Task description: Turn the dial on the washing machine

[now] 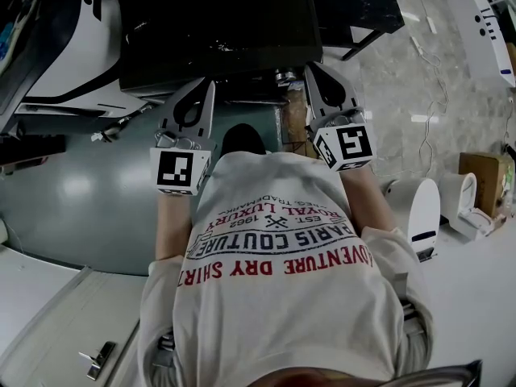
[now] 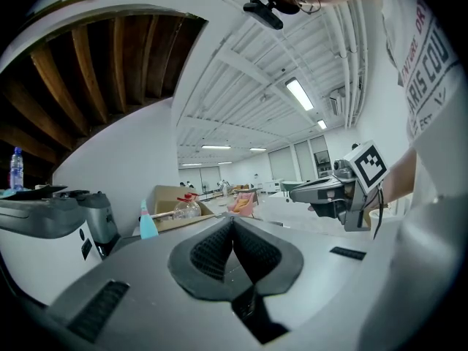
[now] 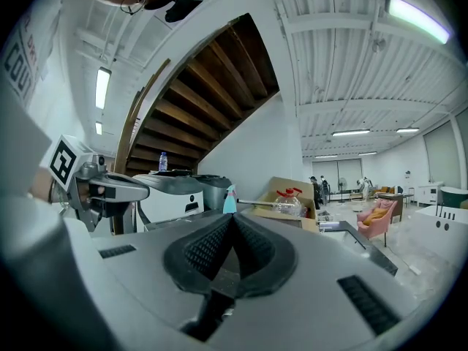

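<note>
Head view looks down over your white T-shirt to both grippers, which you hold out level in front of your chest, well apart. Your left gripper and right gripper both point at the near edge of a dark-topped machine. That is probably the washing machine, but the picture is too dim there to be sure, and you cannot pick out its dial in any view.

Left gripper view shows your jaws pressed together with nothing between them. They aim across the room, towards a cardboard box holding a red-capped bottle.

Right gripper view shows the same: jaws together and empty. A grey and white appliance stands at the left under a wooden staircase, with a pink armchair far off at the right.
</note>
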The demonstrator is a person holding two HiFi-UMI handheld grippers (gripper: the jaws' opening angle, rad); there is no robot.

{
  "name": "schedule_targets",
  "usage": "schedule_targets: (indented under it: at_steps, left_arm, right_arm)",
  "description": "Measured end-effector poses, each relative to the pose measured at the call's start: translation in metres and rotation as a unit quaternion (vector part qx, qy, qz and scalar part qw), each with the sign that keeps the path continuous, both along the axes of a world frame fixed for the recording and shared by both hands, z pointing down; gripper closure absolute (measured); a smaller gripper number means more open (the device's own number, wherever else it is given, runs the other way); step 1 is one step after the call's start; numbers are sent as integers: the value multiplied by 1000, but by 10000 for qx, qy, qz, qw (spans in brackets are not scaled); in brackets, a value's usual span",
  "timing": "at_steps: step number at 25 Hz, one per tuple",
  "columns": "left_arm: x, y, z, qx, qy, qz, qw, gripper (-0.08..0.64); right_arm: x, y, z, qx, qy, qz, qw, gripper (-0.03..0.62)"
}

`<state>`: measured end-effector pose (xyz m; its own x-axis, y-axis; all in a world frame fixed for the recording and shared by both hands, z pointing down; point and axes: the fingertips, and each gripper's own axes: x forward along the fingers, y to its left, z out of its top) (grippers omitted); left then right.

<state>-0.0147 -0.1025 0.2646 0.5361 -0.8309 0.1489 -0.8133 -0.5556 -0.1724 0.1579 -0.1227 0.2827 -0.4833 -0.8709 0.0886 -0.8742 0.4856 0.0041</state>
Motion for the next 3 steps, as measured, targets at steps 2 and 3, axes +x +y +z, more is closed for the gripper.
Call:
schedule_targets:
  at_steps: [2,3]
  left_arm:
    - [-1,-1,0,-9,-2,-13,10000,543]
    - [-1,-1,0,-9,-2,-19,10000,543]
  right_arm:
    - [-1,0,0,-4,7,-7,10000,566]
    - [-1,-1,1,-6,13,-10,10000,566]
